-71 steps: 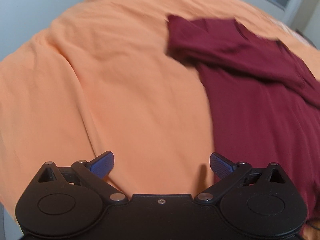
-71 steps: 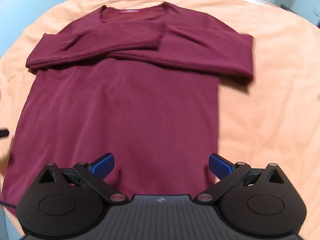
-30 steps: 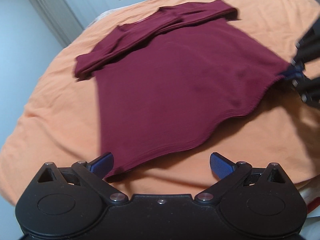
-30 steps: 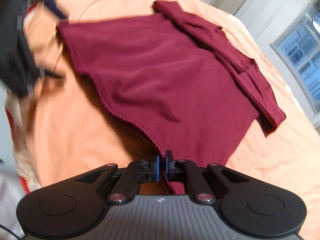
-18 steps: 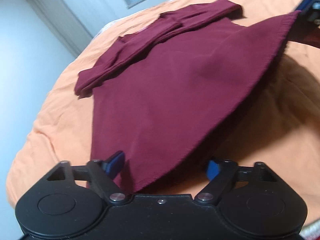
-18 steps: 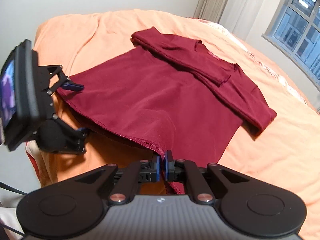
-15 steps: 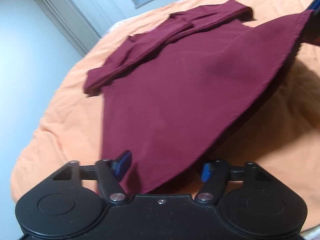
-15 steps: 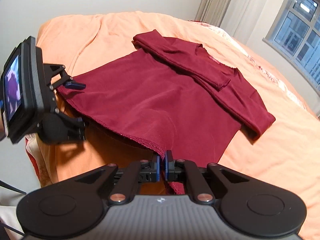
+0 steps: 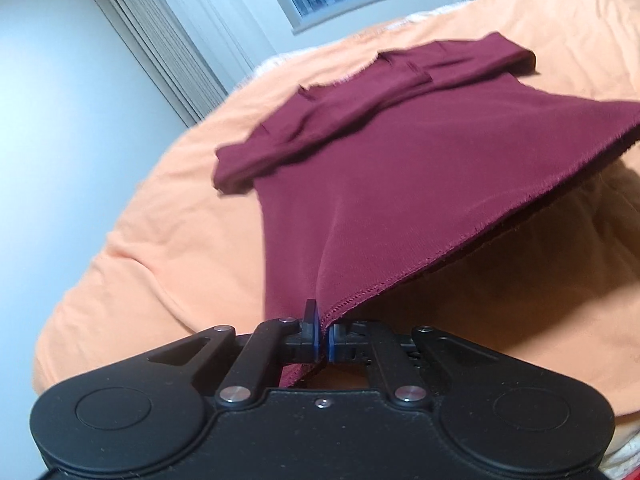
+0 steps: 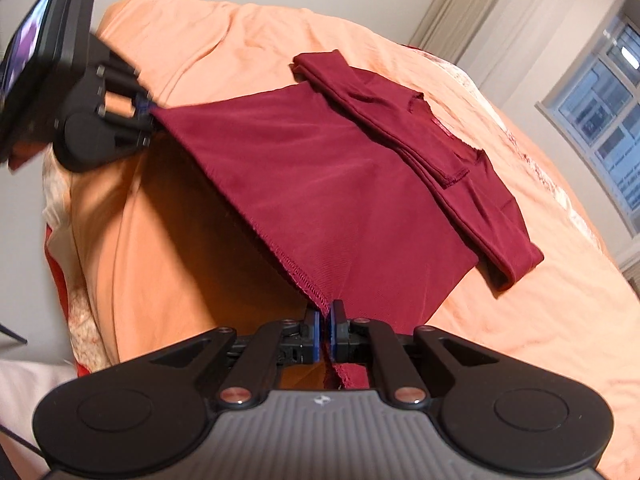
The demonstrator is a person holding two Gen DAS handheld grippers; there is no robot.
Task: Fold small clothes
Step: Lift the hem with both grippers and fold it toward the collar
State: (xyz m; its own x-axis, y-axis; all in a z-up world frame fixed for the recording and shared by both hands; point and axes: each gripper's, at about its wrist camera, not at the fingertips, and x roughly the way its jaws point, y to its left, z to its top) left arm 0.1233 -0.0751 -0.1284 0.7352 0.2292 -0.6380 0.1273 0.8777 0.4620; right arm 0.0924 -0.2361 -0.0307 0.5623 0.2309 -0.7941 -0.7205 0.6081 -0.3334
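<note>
The left tongs (image 9: 324, 338) and right tongs (image 10: 327, 330) each pinch a bottom corner of the maroon sweater (image 9: 400, 168), lifting its hem taut off the orange bedspread (image 10: 520, 320) (sleeves already crossed at the chest), likely so it can fold toward the collar.

- The hem corner of the maroon sweater (image 10: 320, 184) was pinched between the closed fingers of the right claw (image 10: 328, 330).
- The opposite hem corner was clamped by the left claw (image 10: 144, 110), so the hem was stretched above the orange bed cover (image 10: 520, 312).
- The sleeves were laid folded across the chest.
</note>
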